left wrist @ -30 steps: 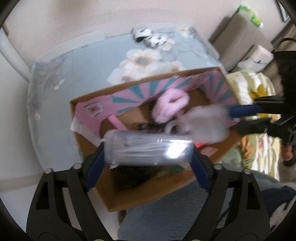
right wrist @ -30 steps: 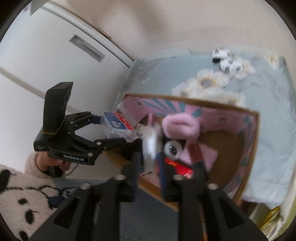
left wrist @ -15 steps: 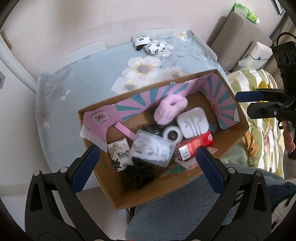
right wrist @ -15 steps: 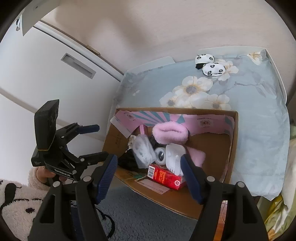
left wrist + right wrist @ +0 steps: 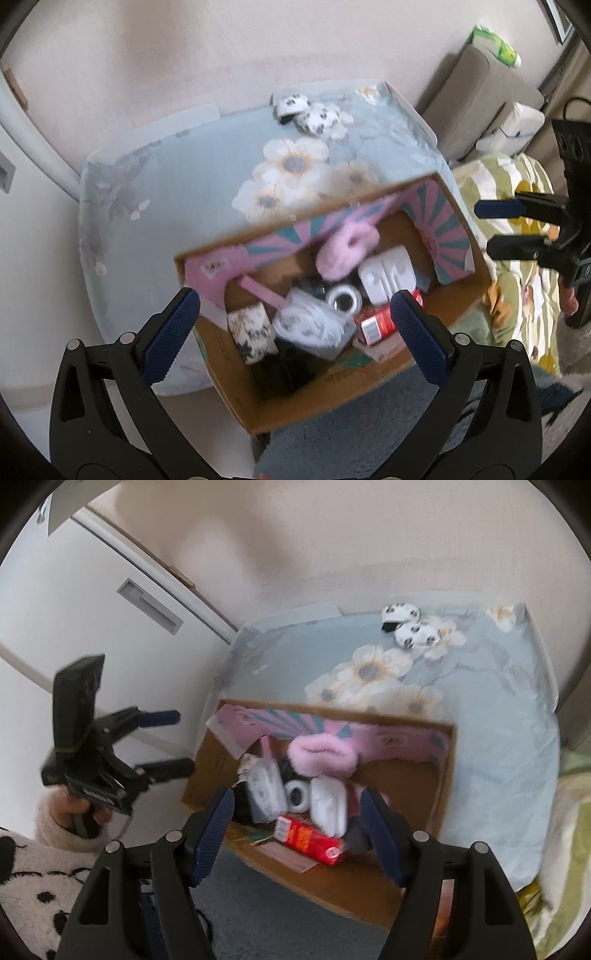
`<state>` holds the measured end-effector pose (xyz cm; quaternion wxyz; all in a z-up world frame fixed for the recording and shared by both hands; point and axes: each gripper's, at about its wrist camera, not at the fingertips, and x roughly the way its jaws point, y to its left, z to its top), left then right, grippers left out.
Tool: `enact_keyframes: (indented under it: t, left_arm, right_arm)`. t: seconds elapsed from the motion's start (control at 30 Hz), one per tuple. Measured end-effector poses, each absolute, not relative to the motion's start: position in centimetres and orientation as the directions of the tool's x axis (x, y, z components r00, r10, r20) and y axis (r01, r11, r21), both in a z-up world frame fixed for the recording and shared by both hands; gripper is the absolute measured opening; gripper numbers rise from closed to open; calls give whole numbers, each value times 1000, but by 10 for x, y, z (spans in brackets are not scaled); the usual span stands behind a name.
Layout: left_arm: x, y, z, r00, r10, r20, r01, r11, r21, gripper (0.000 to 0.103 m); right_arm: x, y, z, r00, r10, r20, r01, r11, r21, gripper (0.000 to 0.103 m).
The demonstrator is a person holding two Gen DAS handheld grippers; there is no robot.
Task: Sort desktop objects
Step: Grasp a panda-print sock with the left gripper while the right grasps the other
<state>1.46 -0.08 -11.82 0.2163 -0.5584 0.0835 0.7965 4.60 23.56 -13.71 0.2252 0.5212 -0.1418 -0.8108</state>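
A cardboard box (image 5: pixel 458 295) with a pink and teal lining stands at the near edge of a floral table; it also shows in the right wrist view (image 5: pixel 443 775). In it lie a pink fluffy band (image 5: pixel 345 251), a white earphone case (image 5: pixel 386 275), a tape roll (image 5: pixel 343 301), a clear plastic packet (image 5: pixel 314 326), a red carton (image 5: pixel 376 321) and a patterned pack (image 5: pixel 253 332). My left gripper (image 5: pixel 295 332) is open and empty above the box. My right gripper (image 5: pixel 299 830) is open and empty above the box's near side.
Two panda-patterned items (image 5: pixel 310 112) lie at the table's far edge (image 5: pixel 406 627). A white door (image 5: pixel 92 609) stands left of the table. A sofa with tissue packs (image 5: pixel 495 96) and a floral blanket (image 5: pixel 517 258) are on the right. Grey carpet (image 5: pixel 277 904) lies below the box.
My left gripper let go of the clear packet, which now lies in the box. My right gripper let go of the white case into the box. Both grippers opened and pulled back upward.
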Motion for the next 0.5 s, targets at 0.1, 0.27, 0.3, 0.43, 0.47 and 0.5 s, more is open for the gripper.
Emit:
enact_keyframes:
  t: [0.1, 0.27, 0.3, 0.43, 0.47, 0.5]
  left_arm:
    - [-6, 2, -108, -297, 271, -916, -433, -893, -124, 103]
    - [-58, 17, -92, -316, 281, -906, -436, -891, -125, 103]
    - [-71, 22, -90, -318, 290, -903, -433, -891, -134, 103]
    - [-130, 41, -100, -303, 334, -892, -423, -886, -188, 103]
    - [-148, 48, -108, -296, 330, -896, -412, -891, -192, 103]
    - [-163, 54, -115, -288, 331, -898, -401, -894, -201, 103]
  right_arm:
    - [33, 242, -127, -383, -475, -793, 233, -880, 414, 67]
    - [-3, 257, -110, -414, -412, -812, 247, -909, 335, 67]
    - [-10, 259, -107, -421, -400, -814, 249, -914, 320, 67]
    - [-51, 272, -109, -452, -362, -815, 249, -929, 274, 68]
    - [-63, 276, -115, -450, -359, -818, 246, -930, 273, 70]
    - [-76, 279, -123, -444, -359, -821, 244, -930, 274, 70]
